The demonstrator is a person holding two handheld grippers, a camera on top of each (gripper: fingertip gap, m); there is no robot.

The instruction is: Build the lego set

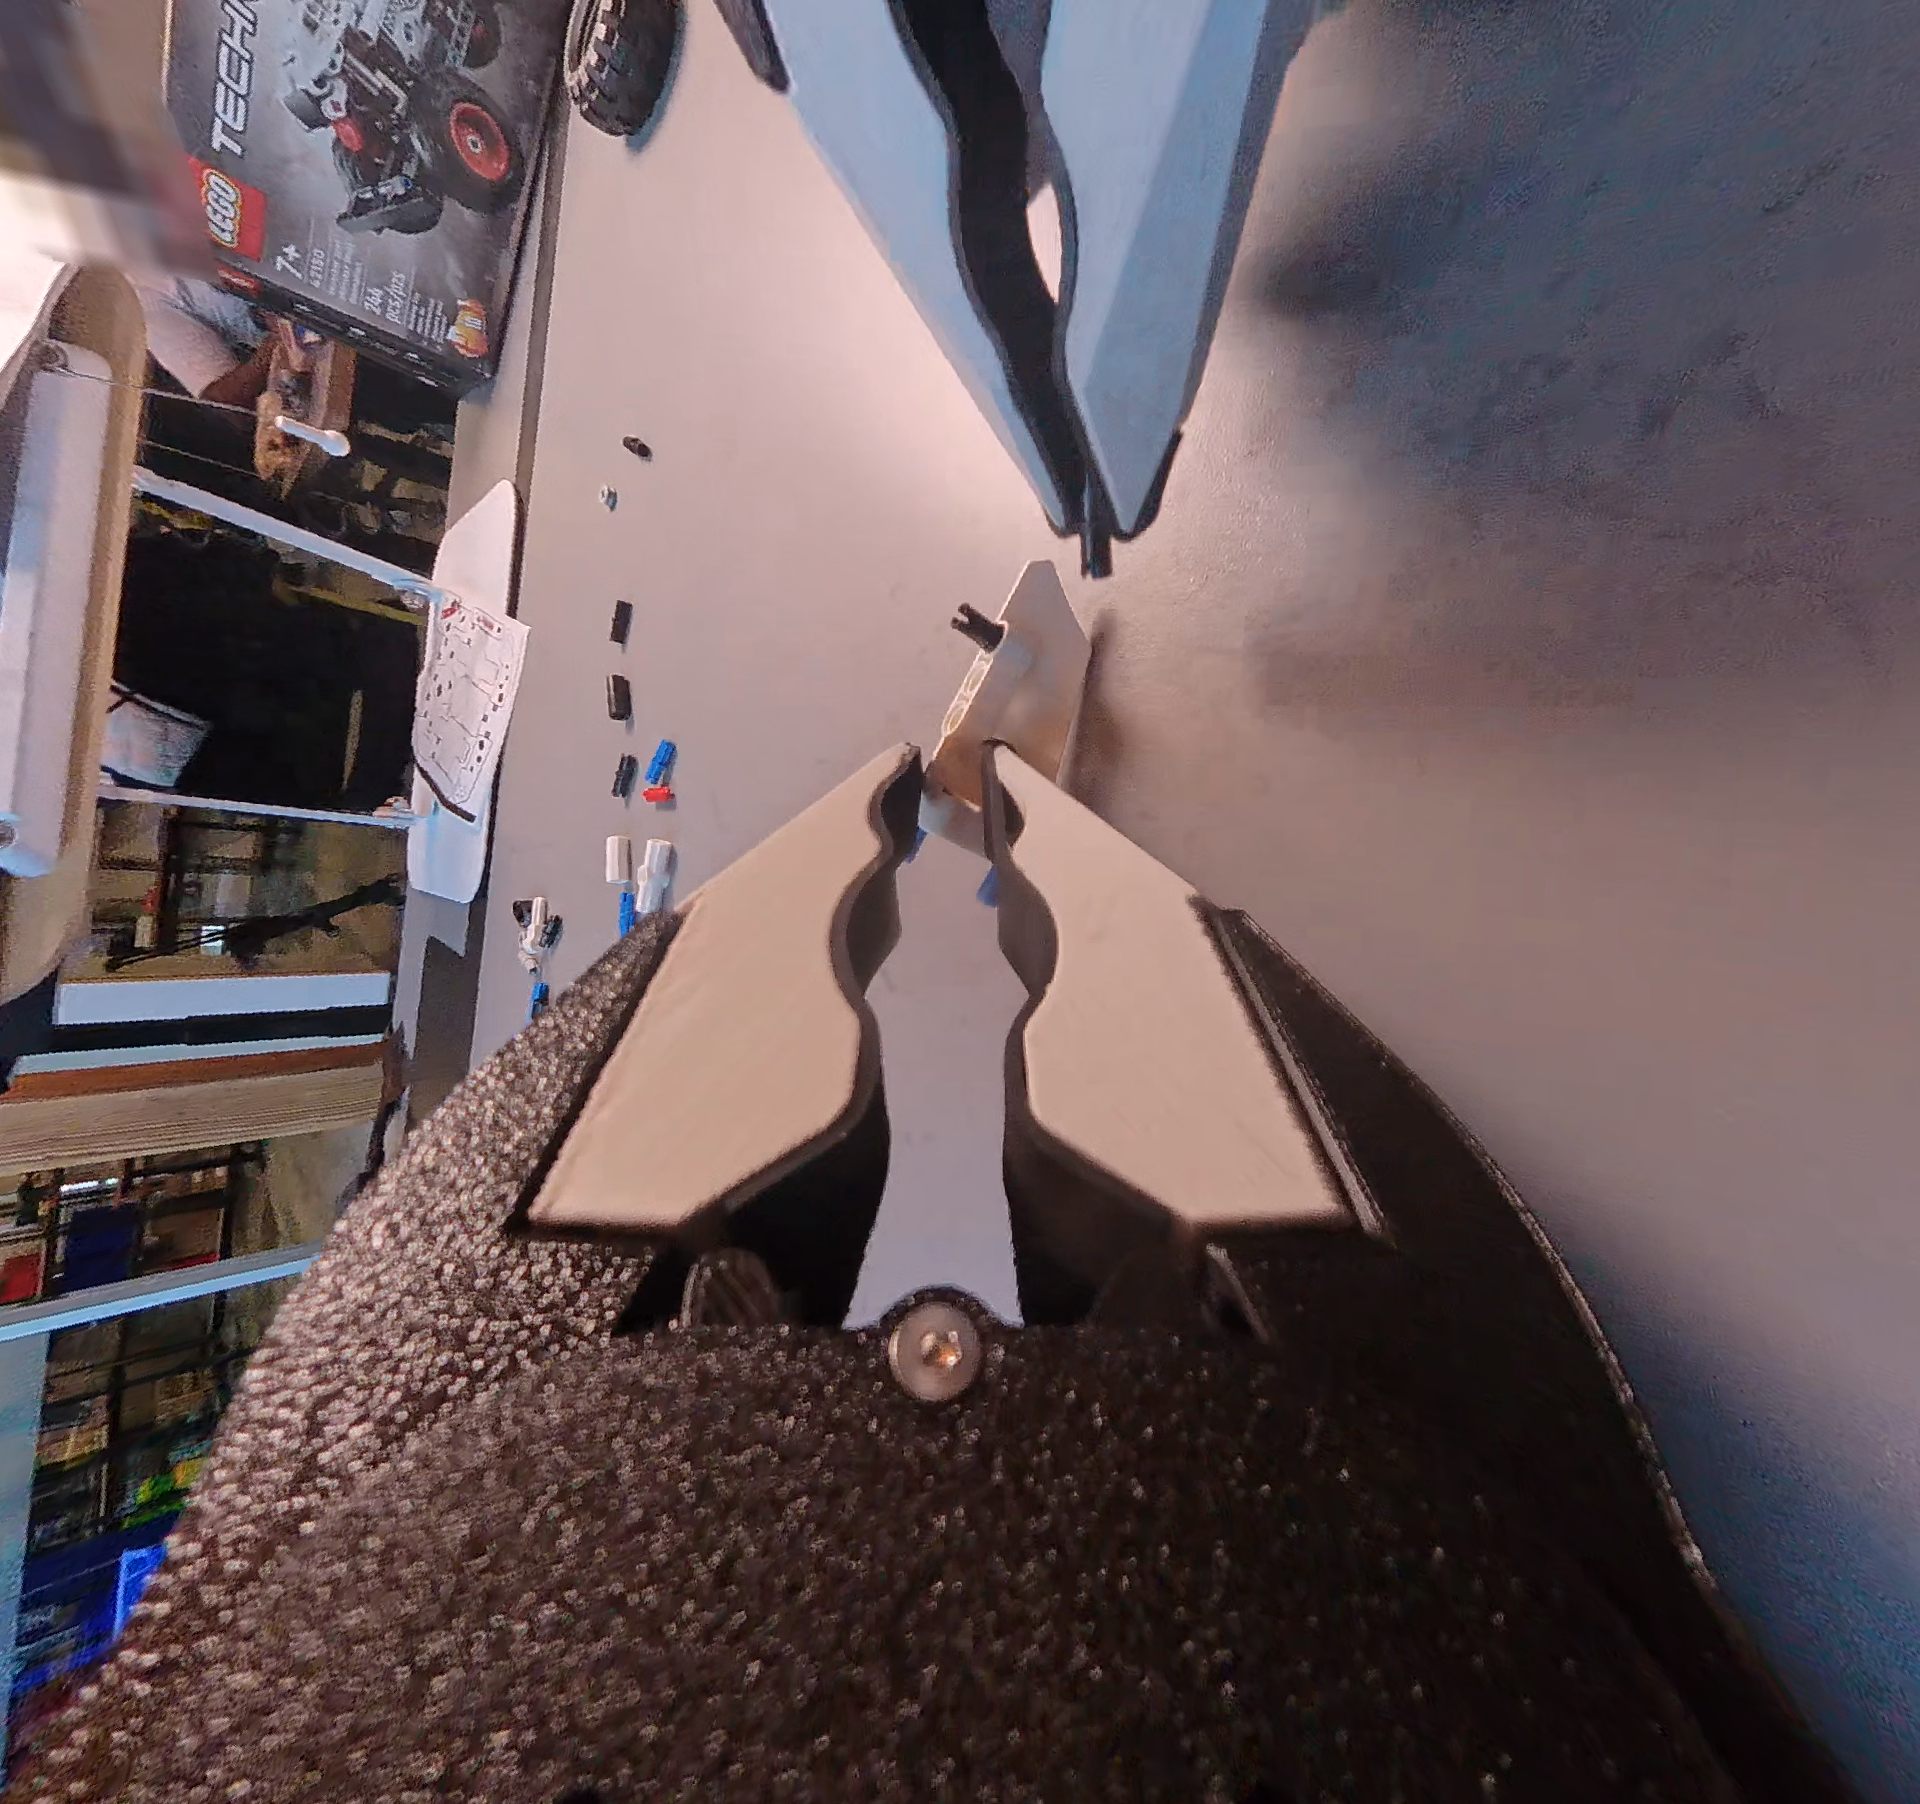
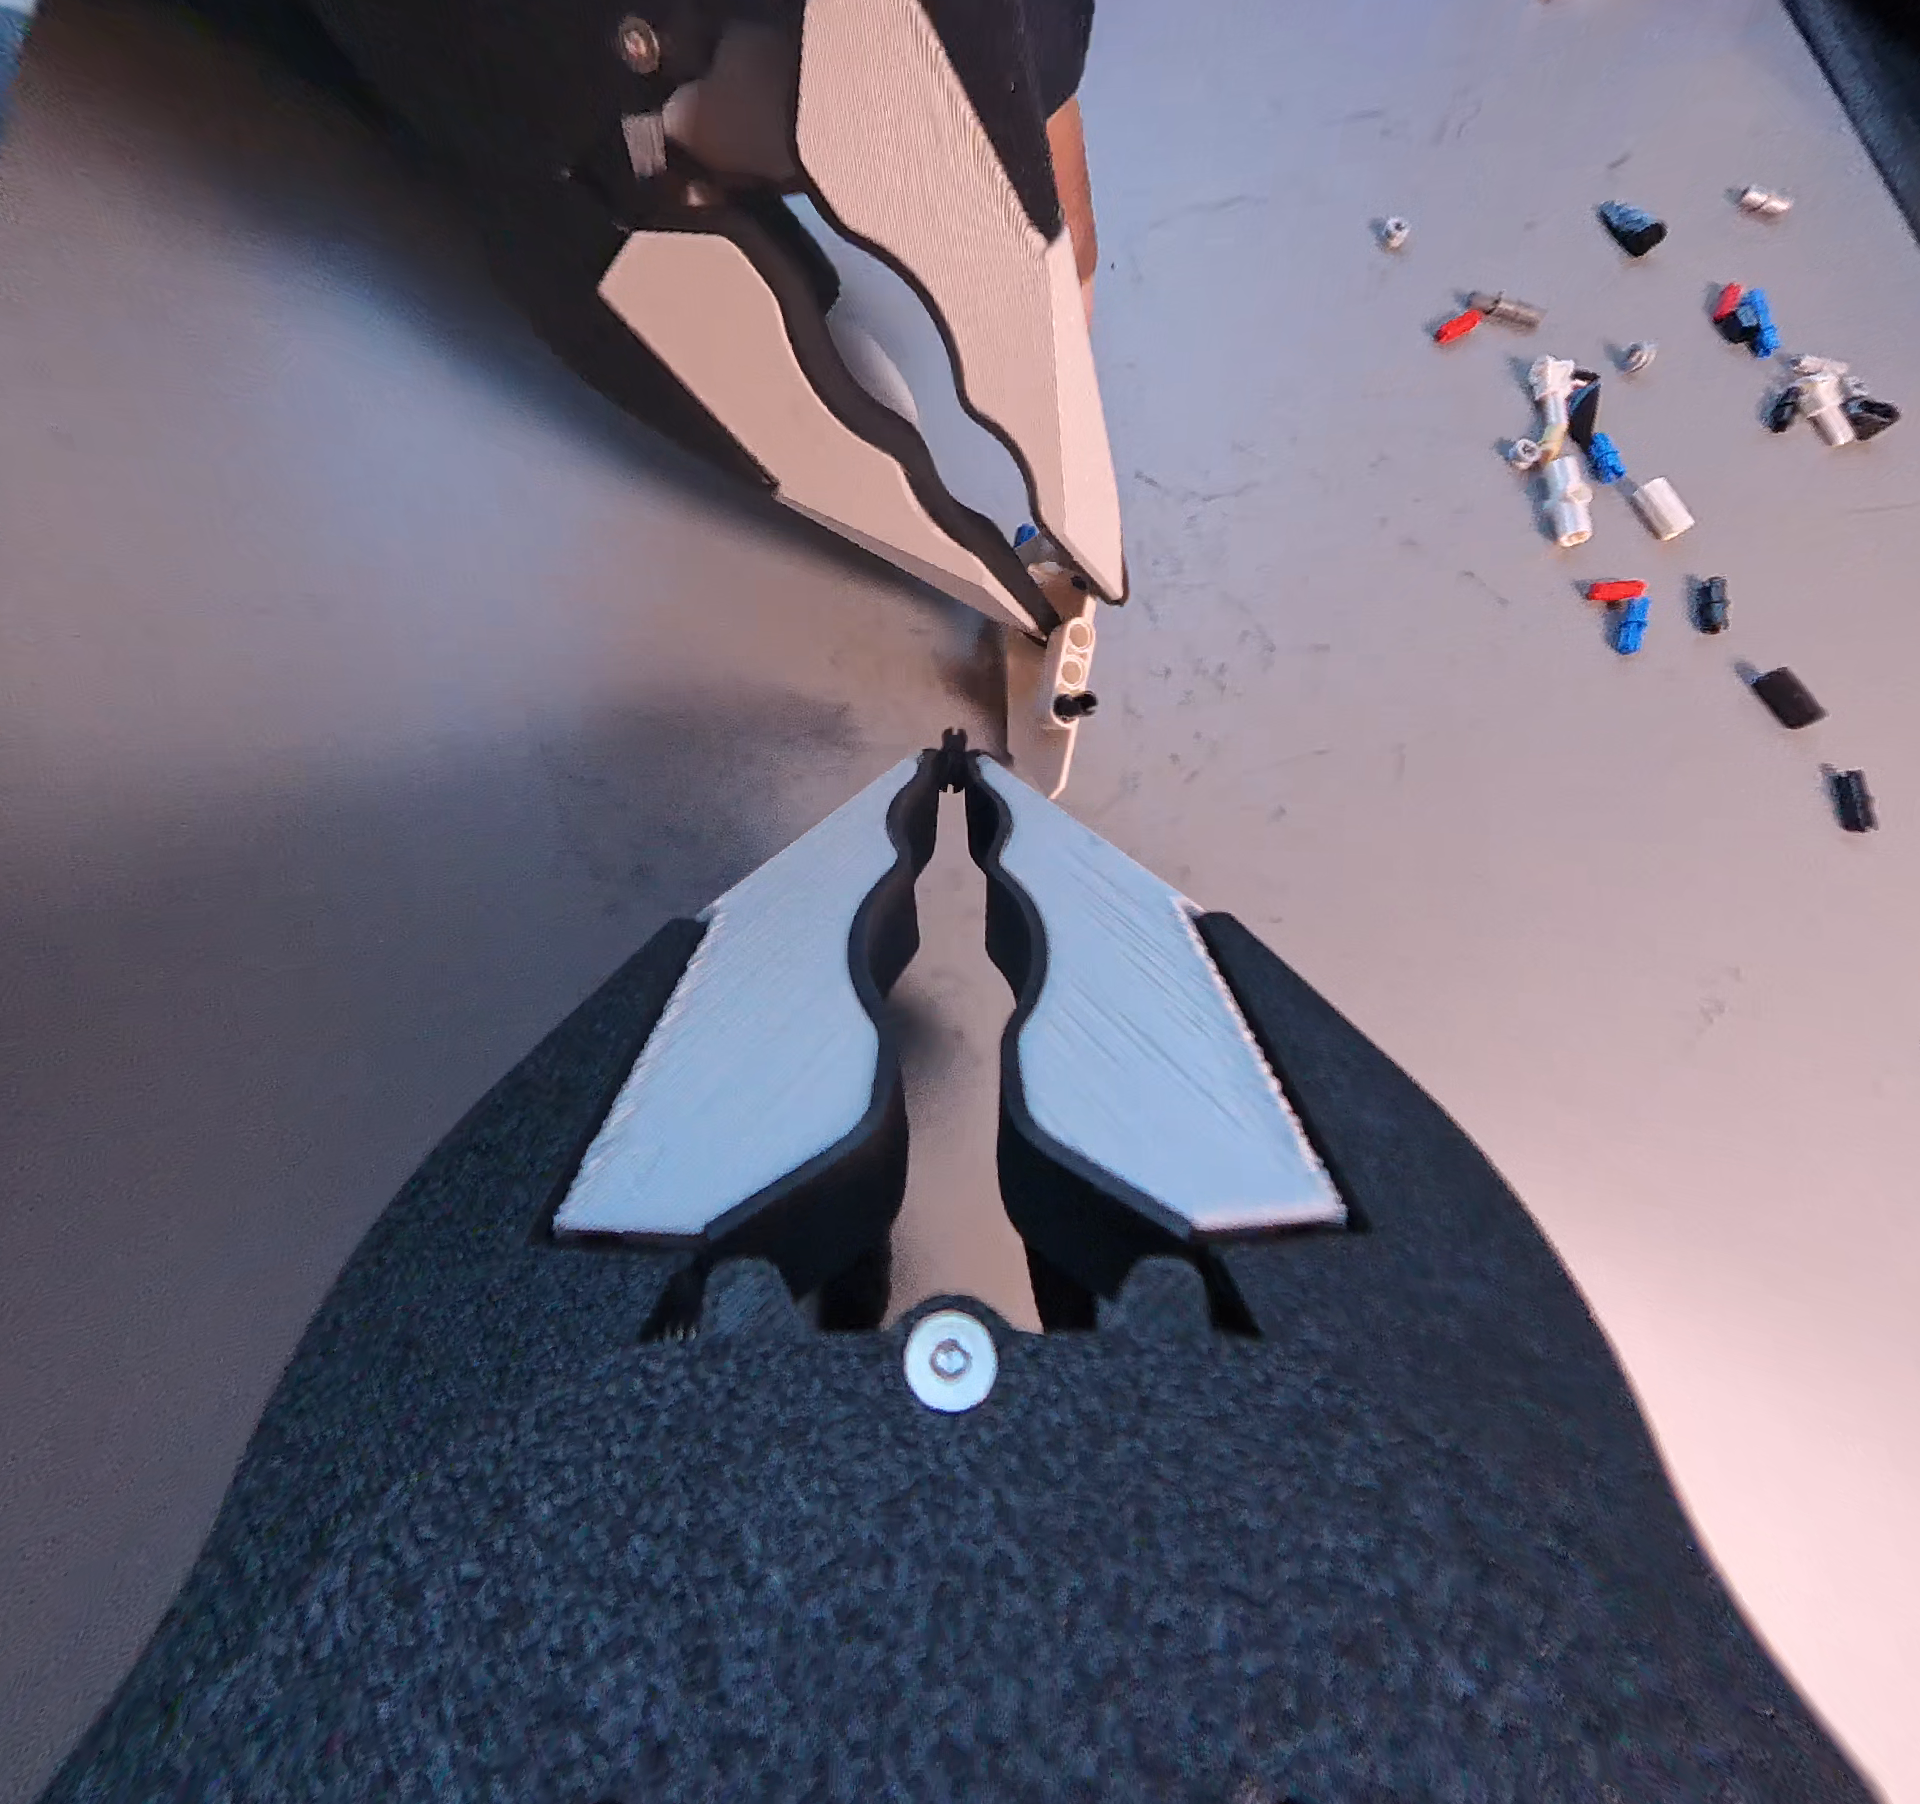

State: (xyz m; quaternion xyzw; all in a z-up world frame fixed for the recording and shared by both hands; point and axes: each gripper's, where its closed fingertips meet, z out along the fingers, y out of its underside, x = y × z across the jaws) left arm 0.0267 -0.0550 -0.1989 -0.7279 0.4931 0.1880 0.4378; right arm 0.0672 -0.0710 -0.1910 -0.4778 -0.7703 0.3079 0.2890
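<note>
Clearly, little of the set is built so far. Nearest in the right wrist view, the right gripper (image 2: 953, 767) is closed on a small black pin (image 2: 951, 748), which is held just short of the white beam (image 2: 1070, 658). That beam is clamped at its far end by the left gripper (image 1: 951, 767), jaws narrow, and is held low over the grey table (image 2: 1351, 923); whether it touches the surface cannot be told. One black pin (image 2: 1075, 705) is already seated in the beam, and a blue piece (image 2: 1024, 535) shows at the clamped end. Farther off, loose parts (image 2: 1621, 466) lie scattered and unused: black, blue, red and white. Farthest, in the left wrist view, two tyres (image 1: 613, 29), a printed sheet (image 1: 468, 705) and the box (image 1: 364, 113) are seen, so most of the build is judged still to come.
</note>
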